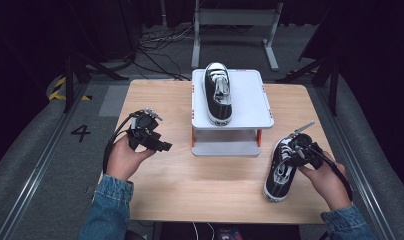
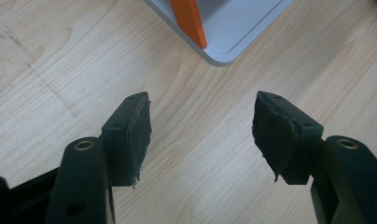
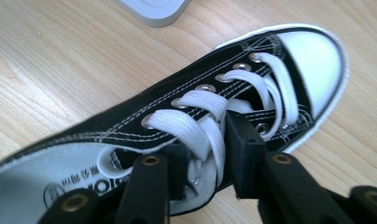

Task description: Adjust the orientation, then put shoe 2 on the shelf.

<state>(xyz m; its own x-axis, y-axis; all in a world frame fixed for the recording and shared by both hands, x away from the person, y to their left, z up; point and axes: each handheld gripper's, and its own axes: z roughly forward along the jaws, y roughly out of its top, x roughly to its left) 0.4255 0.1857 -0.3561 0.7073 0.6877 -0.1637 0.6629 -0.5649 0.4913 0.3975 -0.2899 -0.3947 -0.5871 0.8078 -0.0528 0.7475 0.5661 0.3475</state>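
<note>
On the wooden bench, a white 2-tier rack is seen at the far middle, with 1 black sneaker already set on its top. A second sneaker lies flat on the bench at the near right, toe pointing away, just beside the rack. The right tongs are pinched on its white laces and tongue, the pads pressed in from both sides. For a sound lift, the pinch is best deepened onto the tongue, since laces alone would likely let the shoe swing. The right hand is angled down over the shoe. The left tongs are held spread and empty above bare wood, the left hand resting low.
</note>
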